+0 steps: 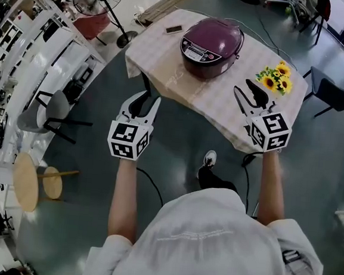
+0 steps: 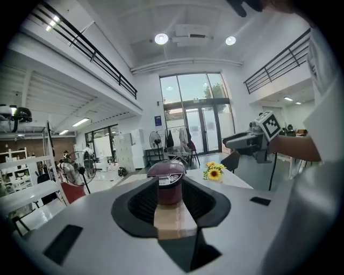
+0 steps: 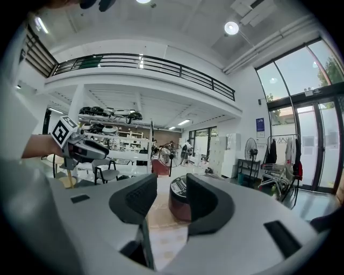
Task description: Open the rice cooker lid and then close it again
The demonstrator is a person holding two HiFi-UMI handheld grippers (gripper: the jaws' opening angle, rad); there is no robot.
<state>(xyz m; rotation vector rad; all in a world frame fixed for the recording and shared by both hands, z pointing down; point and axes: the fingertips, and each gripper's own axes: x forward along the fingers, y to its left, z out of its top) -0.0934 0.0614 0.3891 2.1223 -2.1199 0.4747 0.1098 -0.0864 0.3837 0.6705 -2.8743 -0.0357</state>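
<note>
The rice cooker [image 1: 211, 46] sat shut on the table [image 1: 222, 105] at twelve o'clock, well ahead of the left gripper [image 1: 146, 102] and right gripper [image 1: 248, 90] — both open and empty — so a hard poke might shove it away.

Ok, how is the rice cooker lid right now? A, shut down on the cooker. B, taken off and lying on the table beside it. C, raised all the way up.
A: the rice cooker stands on the table with its lid down flat, and the left gripper and right gripper hover short of it, jaws apart and empty.
</note>
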